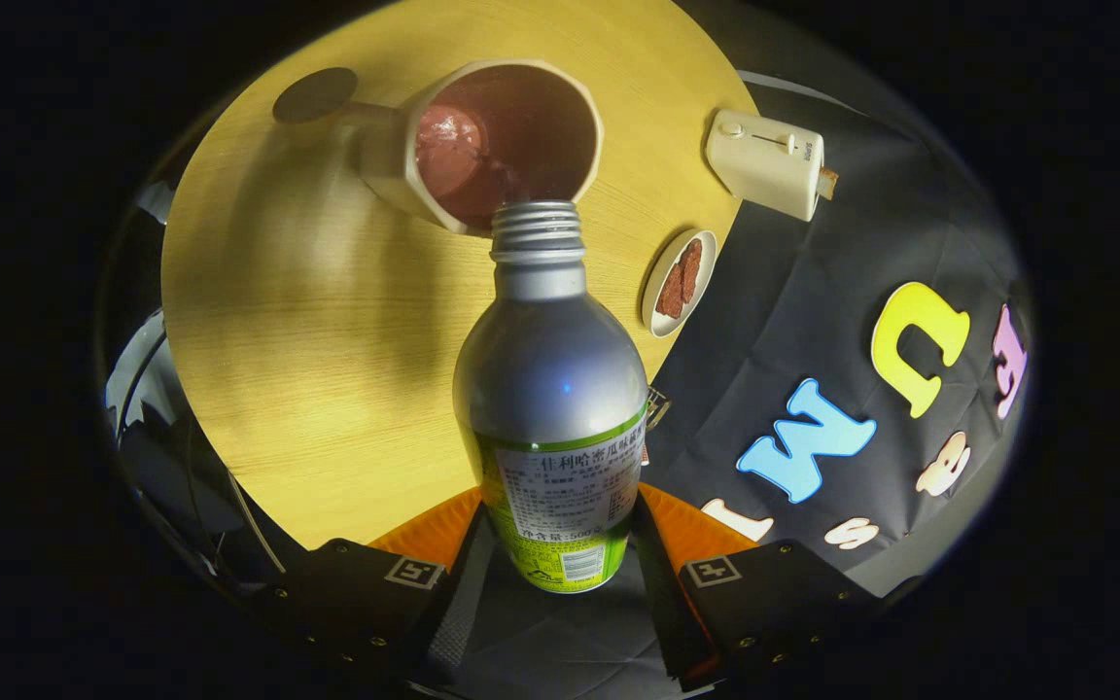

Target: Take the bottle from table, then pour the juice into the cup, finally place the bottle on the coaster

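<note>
My gripper [556,544] is shut on a silver bottle [550,379] with a green and white label, both fingers pressing on its lower body. The bottle is tilted forward, its open threaded mouth [537,226] at the near rim of a cream cup [482,141]. The cup stands on the round wooden table [307,321] and has a dark red inside with reddish liquid in it. A dark round coaster [314,94] lies on the table beyond the cup, on its left.
A cream toaster [766,162] with a slice in it stands at the table's right edge. A small white dish [680,282] with reddish-brown pieces lies near it, right of the bottle's neck. Black booth cloth hangs past the table on the right.
</note>
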`<state>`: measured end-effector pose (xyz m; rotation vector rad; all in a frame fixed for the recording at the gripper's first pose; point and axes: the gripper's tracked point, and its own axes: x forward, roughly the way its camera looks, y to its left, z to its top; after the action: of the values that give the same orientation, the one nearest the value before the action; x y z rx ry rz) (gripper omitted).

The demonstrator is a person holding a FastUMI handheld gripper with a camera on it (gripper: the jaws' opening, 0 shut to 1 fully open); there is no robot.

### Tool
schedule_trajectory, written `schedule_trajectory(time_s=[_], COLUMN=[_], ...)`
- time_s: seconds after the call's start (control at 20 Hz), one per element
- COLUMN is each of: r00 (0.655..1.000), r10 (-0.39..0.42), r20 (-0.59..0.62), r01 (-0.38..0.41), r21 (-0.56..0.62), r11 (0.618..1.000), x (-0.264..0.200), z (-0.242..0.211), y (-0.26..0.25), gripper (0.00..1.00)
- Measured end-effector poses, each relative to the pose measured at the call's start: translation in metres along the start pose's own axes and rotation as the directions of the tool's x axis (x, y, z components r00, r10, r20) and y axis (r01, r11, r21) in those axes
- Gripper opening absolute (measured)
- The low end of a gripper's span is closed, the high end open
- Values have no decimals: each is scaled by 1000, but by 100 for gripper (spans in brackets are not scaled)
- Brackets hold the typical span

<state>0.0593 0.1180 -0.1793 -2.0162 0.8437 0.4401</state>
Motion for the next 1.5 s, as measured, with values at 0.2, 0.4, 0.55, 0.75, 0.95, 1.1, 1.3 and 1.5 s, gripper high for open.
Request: schedule_trajectory(time_s=[0.2,0.4,0.55,0.75,0.95,1.1,1.3,1.5], r00=[1000,999,999,999,999,998,998,996], r10=[3,3,-2,-11,-12,-11,-23,-37], r20=[-18,-33,-40,-41,-49,-59,-64,-75], r01=[-4,-5,-1,7,6,4,13,24], r21=[-31,-62,-79,-98,-120,-131,-145,-168], r11=[1000,998,997,995,993,991,989,986], x=[-2,-4,-7,-10,-10,-12,-14,-17], z=[-1,-2,-3,0,-1,-2,-1,1], y=[-2,-7,-10,-15,-17,-17,-22,-28], gripper=[75,75,75,75,75,75,75,75])
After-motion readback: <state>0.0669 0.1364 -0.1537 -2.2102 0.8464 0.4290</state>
